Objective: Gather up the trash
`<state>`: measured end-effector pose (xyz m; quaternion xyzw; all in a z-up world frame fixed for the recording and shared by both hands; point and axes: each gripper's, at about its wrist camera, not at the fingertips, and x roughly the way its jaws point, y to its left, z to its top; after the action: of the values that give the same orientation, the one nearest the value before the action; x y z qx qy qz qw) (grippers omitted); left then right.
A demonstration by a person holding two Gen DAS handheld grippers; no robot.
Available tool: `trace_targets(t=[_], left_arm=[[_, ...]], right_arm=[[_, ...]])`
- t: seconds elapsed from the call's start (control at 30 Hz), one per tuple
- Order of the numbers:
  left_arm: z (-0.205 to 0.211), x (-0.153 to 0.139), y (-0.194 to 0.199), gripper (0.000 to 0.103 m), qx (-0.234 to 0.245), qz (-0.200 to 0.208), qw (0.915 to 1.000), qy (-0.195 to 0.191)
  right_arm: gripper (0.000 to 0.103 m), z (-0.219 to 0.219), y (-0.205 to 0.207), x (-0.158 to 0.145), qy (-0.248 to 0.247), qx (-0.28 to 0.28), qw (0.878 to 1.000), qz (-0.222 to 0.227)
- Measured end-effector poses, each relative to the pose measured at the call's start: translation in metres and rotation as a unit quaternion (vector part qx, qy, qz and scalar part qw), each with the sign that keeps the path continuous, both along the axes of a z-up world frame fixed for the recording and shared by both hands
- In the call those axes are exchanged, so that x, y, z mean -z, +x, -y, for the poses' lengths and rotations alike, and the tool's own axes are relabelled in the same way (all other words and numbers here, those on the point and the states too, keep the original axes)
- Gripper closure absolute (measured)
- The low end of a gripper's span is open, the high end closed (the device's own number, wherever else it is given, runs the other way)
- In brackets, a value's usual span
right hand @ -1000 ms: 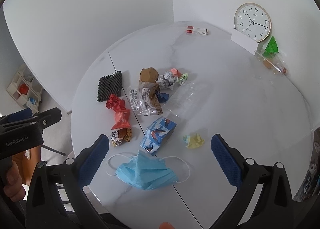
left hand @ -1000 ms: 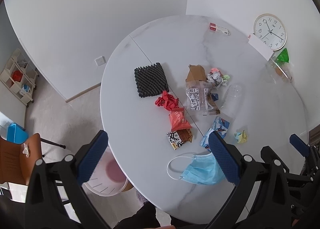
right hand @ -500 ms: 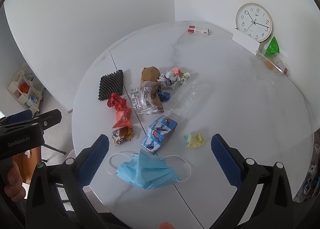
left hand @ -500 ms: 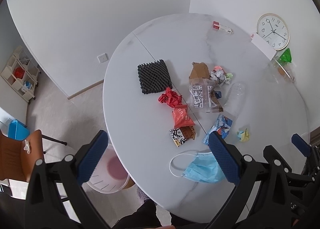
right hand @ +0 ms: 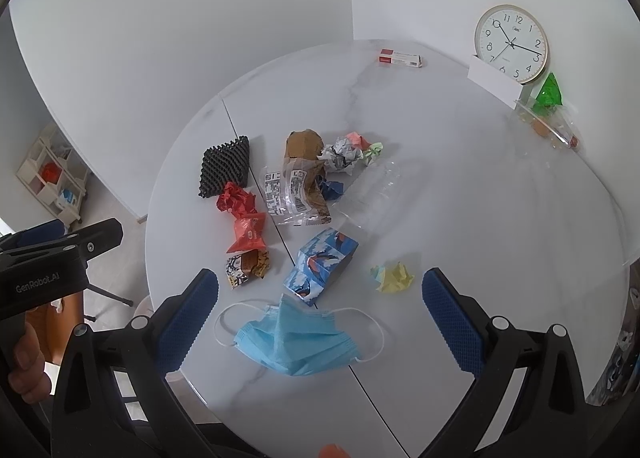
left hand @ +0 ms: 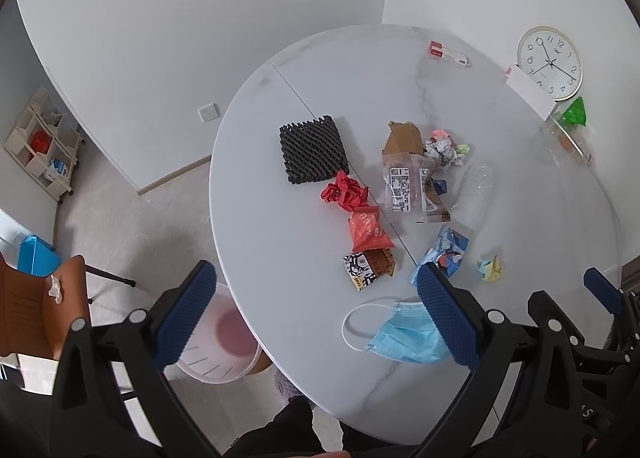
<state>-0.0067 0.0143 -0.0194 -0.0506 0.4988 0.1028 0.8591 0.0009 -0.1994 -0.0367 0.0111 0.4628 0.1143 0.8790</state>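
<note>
Looks like a plain room in a home or small office, staged for recording. Bare white walls, pale tiled floor, wall socket (left hand: 208, 113). Round white marble-look surface (left hand: 280, 226), wall clock (right hand: 511, 43) propped on it against the wall. Brown chair (left hand: 38, 302), cream cubby shelf (left hand: 42, 142) with odds and ends, pink-white bin (left hand: 224, 342) on the floor.

In the left wrist view, a tong pad covers the right part of the mask (left hand: 404, 334), and the desk (left hand: 280, 218) edge hides part of the pink bin (left hand: 224, 342). Wrapper print is unreadable.
</note>
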Motion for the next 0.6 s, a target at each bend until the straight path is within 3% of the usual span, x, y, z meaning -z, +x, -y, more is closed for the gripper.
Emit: trace_targets(t=[0.6], left_arm=[[-0.001,0.0021,-0.0016,0.007,0.0,-0.001,1.0,0.001]], right_arm=[[0.002,0.0008,0.001,0.0,0.0,0.0,1.0,-0.002]])
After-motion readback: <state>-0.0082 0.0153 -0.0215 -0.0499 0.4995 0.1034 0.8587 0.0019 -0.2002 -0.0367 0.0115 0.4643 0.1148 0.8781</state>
